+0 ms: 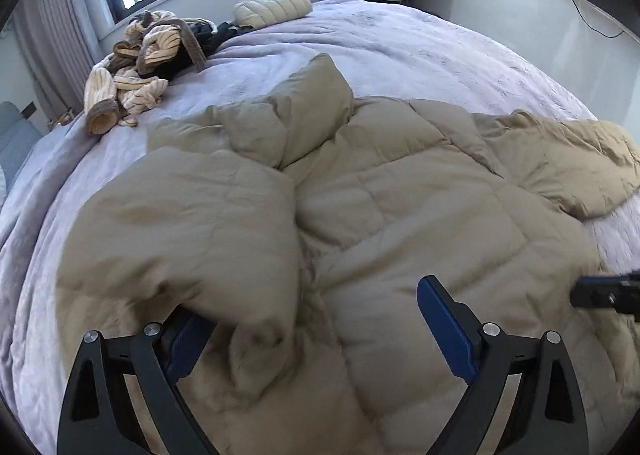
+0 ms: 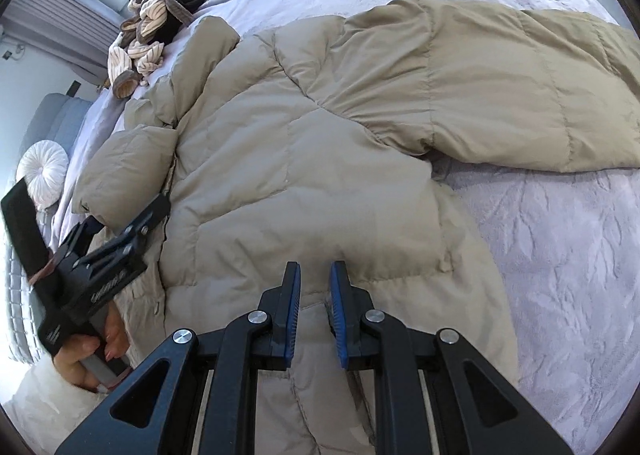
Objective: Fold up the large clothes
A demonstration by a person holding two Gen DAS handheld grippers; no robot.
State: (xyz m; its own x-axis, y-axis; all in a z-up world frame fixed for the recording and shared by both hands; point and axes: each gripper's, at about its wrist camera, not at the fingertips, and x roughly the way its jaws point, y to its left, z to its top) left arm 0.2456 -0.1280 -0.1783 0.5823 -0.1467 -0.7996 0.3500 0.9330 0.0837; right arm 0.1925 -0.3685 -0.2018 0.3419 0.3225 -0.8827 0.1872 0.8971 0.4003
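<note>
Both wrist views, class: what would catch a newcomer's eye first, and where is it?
A big tan puffer coat sprawls across the lilac bedspread, one sleeve flung out to the side. The left gripper hangs wide open over its near edge, while the right gripper hovers nearly shut above the hem. Far off by the window lies a heap of striped cream clothes.

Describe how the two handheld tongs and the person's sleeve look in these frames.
Both tongs are black, with triangular cut-outs in the linkage arms, silver round pivot pins and blue ribbed pads. The left tongs show white lettering on their body in the right wrist view. The right tongs look the same. The sleeve is white and fluffy.
</note>
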